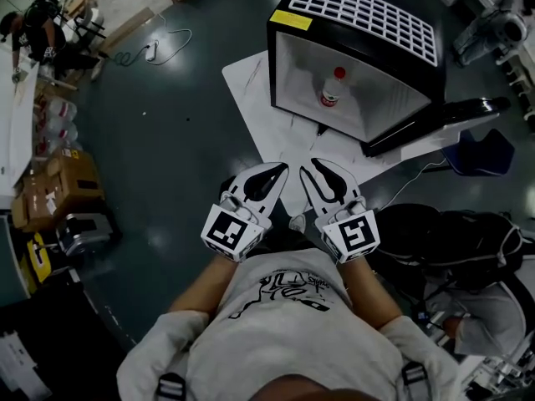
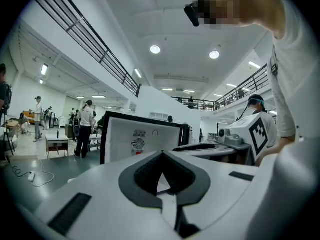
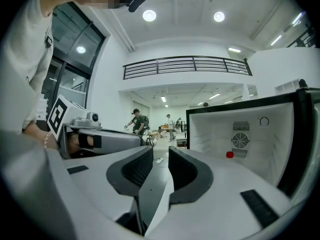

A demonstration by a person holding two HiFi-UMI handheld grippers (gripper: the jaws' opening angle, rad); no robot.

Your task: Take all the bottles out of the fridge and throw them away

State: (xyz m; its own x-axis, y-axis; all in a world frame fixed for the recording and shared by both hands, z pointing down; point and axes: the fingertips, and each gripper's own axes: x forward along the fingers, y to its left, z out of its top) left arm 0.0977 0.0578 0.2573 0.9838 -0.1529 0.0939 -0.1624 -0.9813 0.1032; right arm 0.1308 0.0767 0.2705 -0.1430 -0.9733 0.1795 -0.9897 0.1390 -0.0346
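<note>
A black mini fridge (image 1: 359,23) stands open on a white board (image 1: 259,98) on the floor, its door (image 1: 435,124) swung out to the right. Inside stands one clear bottle (image 1: 333,88) with a red cap and red label. Only its red cap (image 3: 229,154) shows in the right gripper view. My left gripper (image 1: 282,167) is held near my body, pointing at the fridge, jaws shut with the tips touching and nothing held. My right gripper (image 1: 308,165) sits beside it with a narrow gap between the jaws and nothing in it. Both are well short of the fridge (image 2: 115,139).
Cardboard boxes (image 1: 63,186) and a cable (image 1: 150,48) lie on the floor to the left. A blue chair (image 1: 481,153) and black bags (image 1: 468,241) are at the right. People stand far off in the hall (image 2: 86,126).
</note>
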